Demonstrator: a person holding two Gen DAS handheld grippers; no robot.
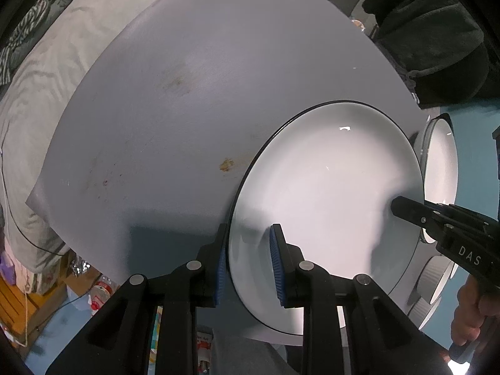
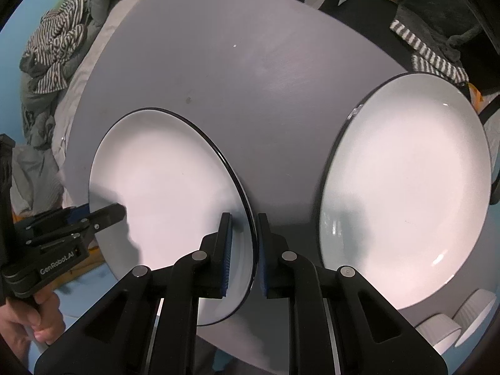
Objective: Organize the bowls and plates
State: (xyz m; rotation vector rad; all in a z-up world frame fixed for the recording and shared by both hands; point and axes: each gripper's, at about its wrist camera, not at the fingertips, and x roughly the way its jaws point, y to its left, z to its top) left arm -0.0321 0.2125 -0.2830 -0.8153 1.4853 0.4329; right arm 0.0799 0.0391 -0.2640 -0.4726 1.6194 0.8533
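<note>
Grey matte round worktop (image 1: 187, 93) stretches ahead of both tongs, stained in spots. Round white black-rimmed plate (image 2: 168, 187) lies between them: left tongs (image 1: 248, 262) straddle its near-left rim, right tongs (image 2: 243, 256) its opposite rim, each narrow, whether pads bear cannot be told. Second white black-rimmed plate (image 2: 406, 193) sits just right of the right tongs; small ribbed white bowls (image 2: 453, 322) beyond. Judged: squeeze both sides evenly, lift level, lower gently onto the second plate.

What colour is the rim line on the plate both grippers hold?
Black, a thin line round the white plate; clearest in the right wrist view.
</note>
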